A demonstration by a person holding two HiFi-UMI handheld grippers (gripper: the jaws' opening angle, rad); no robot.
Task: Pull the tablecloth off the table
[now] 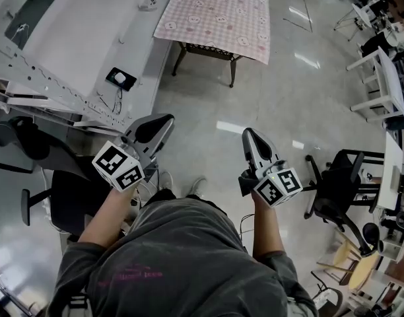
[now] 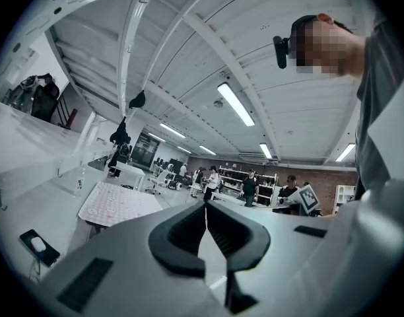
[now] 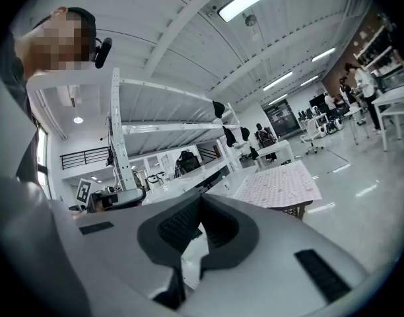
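Observation:
A pink checked tablecloth covers a small dark-legged table at the top of the head view, well ahead of me. The same tablecloth shows far off at the left of the left gripper view, and the tablecloth lies right of centre in the right gripper view. My left gripper and right gripper are held close to my body, far short of the table. Both are shut with nothing between the pads.
A long white workbench runs along the left, with a small dark device on it. Black office chairs stand at the left and right. White tables and chairs fill the right side. Several people stand far off.

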